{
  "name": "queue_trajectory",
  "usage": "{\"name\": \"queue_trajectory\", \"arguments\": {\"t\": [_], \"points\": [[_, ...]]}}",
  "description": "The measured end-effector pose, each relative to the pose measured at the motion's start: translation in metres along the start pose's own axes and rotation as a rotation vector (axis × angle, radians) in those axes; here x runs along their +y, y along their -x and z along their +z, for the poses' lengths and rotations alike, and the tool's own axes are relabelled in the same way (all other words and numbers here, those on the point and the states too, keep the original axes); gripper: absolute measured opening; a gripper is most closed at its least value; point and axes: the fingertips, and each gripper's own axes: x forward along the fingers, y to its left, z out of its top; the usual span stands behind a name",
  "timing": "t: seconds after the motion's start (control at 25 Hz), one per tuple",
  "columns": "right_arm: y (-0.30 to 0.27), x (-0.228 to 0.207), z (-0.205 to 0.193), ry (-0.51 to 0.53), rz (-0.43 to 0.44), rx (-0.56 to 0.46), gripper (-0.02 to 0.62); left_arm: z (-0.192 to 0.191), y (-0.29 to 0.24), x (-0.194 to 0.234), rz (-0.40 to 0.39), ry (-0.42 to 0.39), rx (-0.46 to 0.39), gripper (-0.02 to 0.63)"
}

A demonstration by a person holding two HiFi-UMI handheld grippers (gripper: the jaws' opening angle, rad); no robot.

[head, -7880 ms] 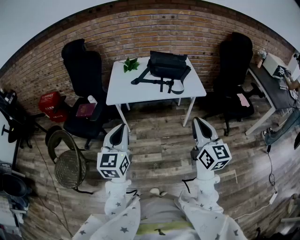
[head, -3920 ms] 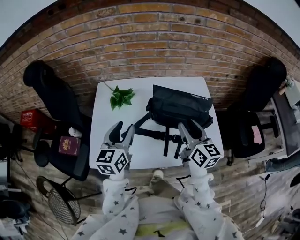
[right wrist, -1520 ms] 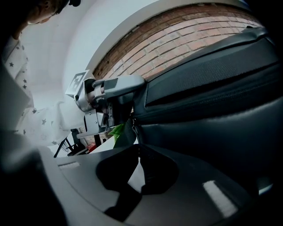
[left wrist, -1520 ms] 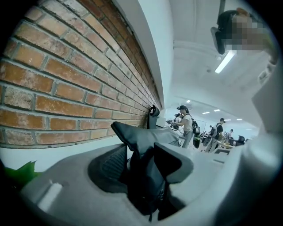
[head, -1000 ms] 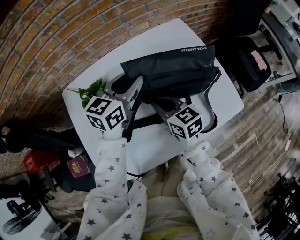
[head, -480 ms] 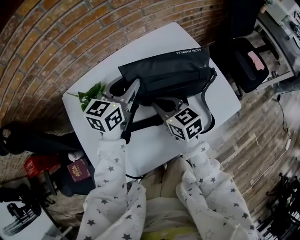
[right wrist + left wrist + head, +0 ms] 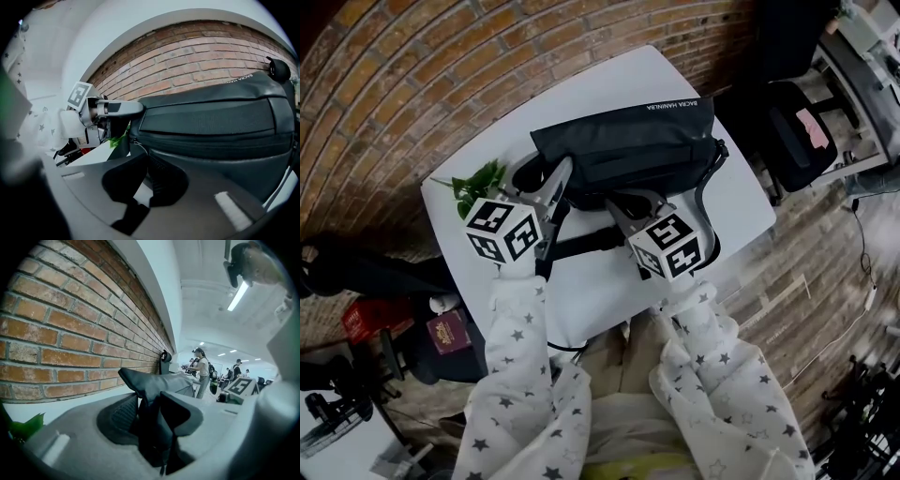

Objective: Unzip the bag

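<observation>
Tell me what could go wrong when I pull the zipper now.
1. The right gripper is shut at the end of the zipper, but whether it grips anything is unclear; it may come away empty.
2. The left gripper pinches only a fold at the corner of the bag; that could slip and the bag slide on the table.
3. The plant lies just beside the left gripper and could get swept.
</observation>
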Motion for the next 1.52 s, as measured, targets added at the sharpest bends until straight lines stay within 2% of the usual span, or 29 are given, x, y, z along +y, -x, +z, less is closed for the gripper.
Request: {"name": "queue_trajectory", "arguments": {"t": [0.64, 1.52], "points": [[0.006, -0.016, -0.002, -0.008, -0.070, 0.003, 0.020, -0.007, 0.013, 0.020, 0.088, 0.016, -0.035, 0.150], [0.020, -0.047, -0.001, -0.045, -0.192, -0.020, 0.020, -0.014, 0.031, 0.042, 0.175, 0.086, -0.095, 0.153]]}}
